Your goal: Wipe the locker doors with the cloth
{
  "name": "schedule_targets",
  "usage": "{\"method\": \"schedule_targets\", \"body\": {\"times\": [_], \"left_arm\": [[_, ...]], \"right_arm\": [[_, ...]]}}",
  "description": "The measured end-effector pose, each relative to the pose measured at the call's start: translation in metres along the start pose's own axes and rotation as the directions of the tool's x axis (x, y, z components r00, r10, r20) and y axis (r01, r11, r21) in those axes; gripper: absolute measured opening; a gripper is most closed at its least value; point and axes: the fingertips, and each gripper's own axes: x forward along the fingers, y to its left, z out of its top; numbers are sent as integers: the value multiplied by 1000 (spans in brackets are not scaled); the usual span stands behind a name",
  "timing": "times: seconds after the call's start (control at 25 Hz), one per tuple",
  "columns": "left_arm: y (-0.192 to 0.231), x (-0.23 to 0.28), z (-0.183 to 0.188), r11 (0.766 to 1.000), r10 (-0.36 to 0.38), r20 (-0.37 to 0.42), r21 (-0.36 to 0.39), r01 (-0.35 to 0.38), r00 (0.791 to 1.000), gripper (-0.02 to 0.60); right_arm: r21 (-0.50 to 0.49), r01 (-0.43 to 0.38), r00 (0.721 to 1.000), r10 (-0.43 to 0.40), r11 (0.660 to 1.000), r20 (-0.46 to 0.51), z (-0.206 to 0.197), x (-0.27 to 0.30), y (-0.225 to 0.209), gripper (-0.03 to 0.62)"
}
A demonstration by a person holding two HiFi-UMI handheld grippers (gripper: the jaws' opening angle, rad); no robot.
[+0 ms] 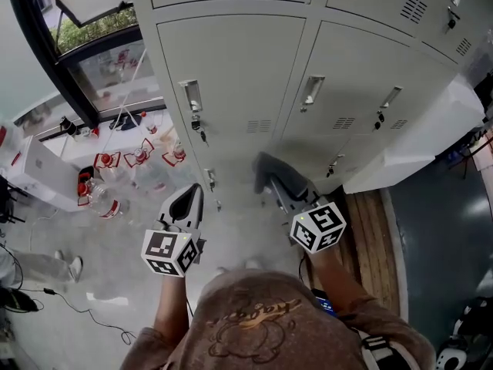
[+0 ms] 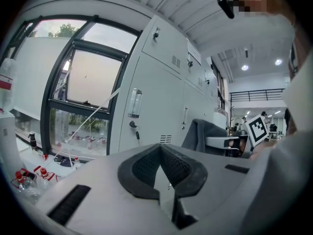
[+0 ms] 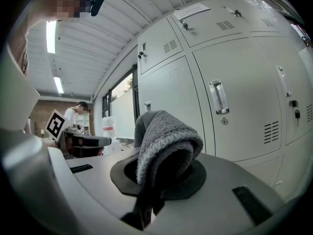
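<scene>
Closest to my head camera is the operator's brown shirt (image 1: 254, 322), and past it both tools reach toward the grey locker doors (image 1: 231, 68). On my right gripper (image 1: 276, 187) the tongs are clamped on a folded grey cloth (image 1: 268, 168). The right gripper view shows that cloth (image 3: 164, 136) bulging up out of the right gripper (image 3: 164, 163) in a thick rolled fold, with the locker doors (image 3: 244, 97) rising beyond it. From above, the cloth sits low in front of the bottom row of lockers, near the seam between two doors. I cannot tell whether it touches the metal. My left gripper (image 1: 187, 195) is beside the right one and apart from it. In its own view the left gripper (image 2: 159, 148) has its dark pads (image 2: 142, 168) meeting at the tips with nothing between them, so it is closed and empty. A key (image 1: 202, 133) hangs from the lock under one door handle (image 1: 192, 95). Left of the lockers I see a black-framed window (image 1: 73, 68) and some red-capped bottles (image 1: 108, 160) below it.
</scene>
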Motion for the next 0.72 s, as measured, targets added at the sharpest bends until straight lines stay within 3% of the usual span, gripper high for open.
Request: {"method": "schedule_targets", "body": {"times": [0.44,0.72], "left_arm": [[17,-13,-9,997,67,26,-37,-66,997,0],[19,-16,-25,996,76,21,-49,-75,997,2]], "right_arm": [[45,-29,999,30,999,-21,-38,0,30,37],[9,-45,998,45,999,-46,-59,4,28,37]]}}
